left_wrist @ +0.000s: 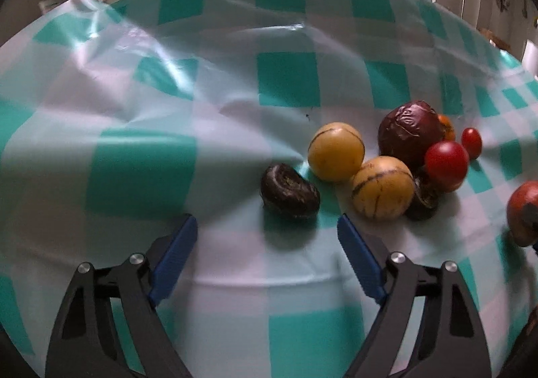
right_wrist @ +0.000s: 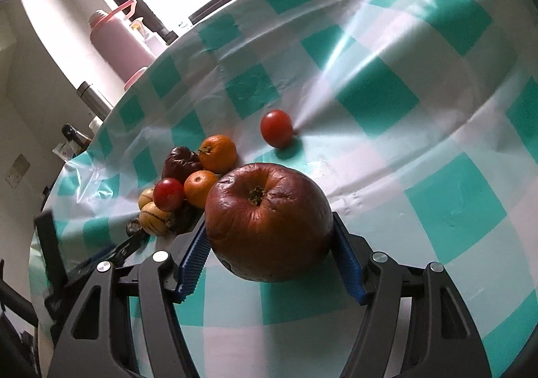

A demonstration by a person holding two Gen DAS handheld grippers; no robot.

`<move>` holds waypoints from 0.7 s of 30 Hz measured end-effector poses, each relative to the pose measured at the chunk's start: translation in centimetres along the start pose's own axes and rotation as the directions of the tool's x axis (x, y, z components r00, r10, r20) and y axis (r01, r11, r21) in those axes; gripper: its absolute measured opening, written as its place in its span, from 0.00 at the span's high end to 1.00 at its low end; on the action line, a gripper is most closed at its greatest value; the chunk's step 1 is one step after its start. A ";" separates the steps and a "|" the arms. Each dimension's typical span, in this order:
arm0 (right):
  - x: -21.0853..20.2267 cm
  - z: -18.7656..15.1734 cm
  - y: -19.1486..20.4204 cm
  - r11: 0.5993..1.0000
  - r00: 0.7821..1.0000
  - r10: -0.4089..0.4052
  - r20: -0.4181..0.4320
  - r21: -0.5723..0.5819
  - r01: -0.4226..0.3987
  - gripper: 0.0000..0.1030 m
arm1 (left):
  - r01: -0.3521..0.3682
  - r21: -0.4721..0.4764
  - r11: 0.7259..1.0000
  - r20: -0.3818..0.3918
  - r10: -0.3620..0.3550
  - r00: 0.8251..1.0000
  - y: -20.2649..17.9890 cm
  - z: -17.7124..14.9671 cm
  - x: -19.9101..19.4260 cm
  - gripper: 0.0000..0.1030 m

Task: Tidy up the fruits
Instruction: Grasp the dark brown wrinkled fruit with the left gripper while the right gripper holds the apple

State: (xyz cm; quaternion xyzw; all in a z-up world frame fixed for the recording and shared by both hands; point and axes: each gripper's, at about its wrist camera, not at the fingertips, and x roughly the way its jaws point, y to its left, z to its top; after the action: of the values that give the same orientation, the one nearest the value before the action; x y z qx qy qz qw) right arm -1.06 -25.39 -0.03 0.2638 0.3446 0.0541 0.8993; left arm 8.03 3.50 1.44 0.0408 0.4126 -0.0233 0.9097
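Left wrist view: the left gripper [left_wrist: 267, 230] stands open and holds nothing; a dark shrivelled fruit [left_wrist: 290, 191] lies on the checked tablecloth [left_wrist: 134, 142] just ahead of its fingers. Right wrist view: the right gripper [right_wrist: 269, 237] clamps a wrinkled red apple [right_wrist: 267, 221]; a fruit pile [right_wrist: 188, 183] sits nearby.

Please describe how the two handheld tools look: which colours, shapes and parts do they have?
Both look alike. The left tool and the right tool each have black angular linkage arms with triangular cut-outs, joined by round silver pivot pins. Their fingers carry blue ribbed pads. No cables, markings, hands or sleeves are visible.
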 end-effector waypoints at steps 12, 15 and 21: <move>0.0 0.0 0.0 1.000 1.000 -0.007 -0.003 0.000 0.007 0.35 | 0.045 0.089 0.995 -0.033 -0.042 0.999 -1.3 0.6 1.5 0.62; 0.0 0.0 0.0 1.000 1.000 -0.006 -0.002 -0.001 0.006 0.35 | 0.089 0.039 0.995 -0.005 -0.089 0.996 -0.2 -0.8 0.0 0.62; -0.3 -0.1 0.1 1.000 1.000 0.004 0.010 -0.013 -0.004 0.35 | 0.177 -0.075 0.981 0.084 -0.170 0.982 1.5 -3.9 -4.0 0.62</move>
State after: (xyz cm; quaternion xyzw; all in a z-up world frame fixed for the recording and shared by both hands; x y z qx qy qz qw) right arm -1.29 -25.35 0.14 0.2590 0.3391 0.0567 0.9026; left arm 2.58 5.36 1.93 -0.0337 0.3795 -0.0871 0.9205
